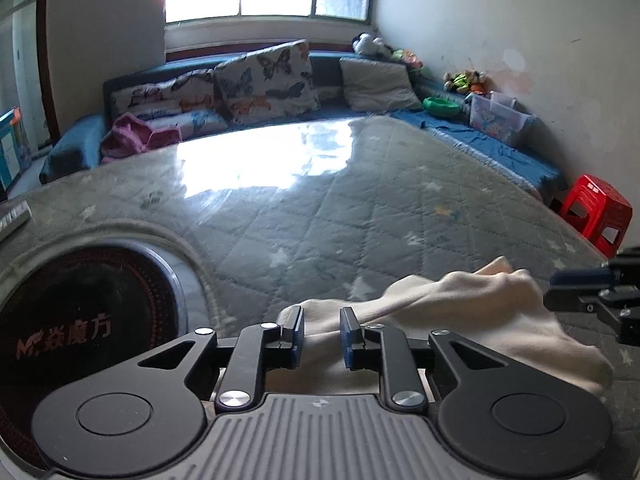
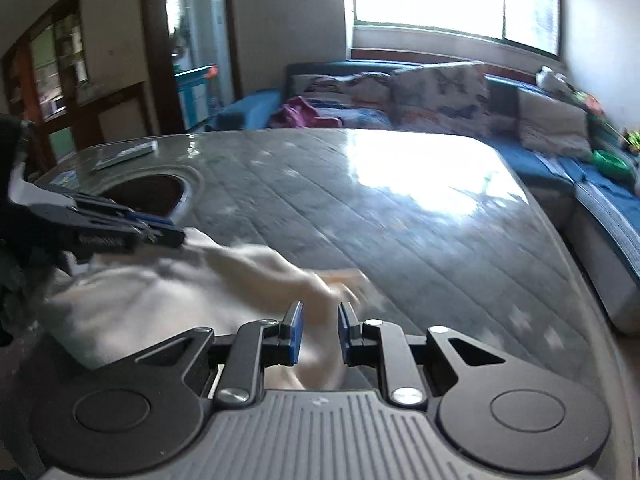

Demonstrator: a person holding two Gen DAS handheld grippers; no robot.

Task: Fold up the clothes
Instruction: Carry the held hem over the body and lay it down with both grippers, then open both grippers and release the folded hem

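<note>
Right tongs (image 2: 319,312) tilted downward over table (image 2: 400,240), pinching cream cloth (image 2: 160,300); left tongs (image 1: 322,316) likewise tilted, narrowly parted around same cloth, grip impossible to tell.

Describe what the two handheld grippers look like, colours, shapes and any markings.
The left gripper and right gripper look alike: matte black linkage arms with silver rivets, triangular cut-outs, two round black discs at the base, and a grey ribbed plate between them bearing a small round emblem. The fingers are narrow and black with blue pads. No cables or sleeves show.
</note>
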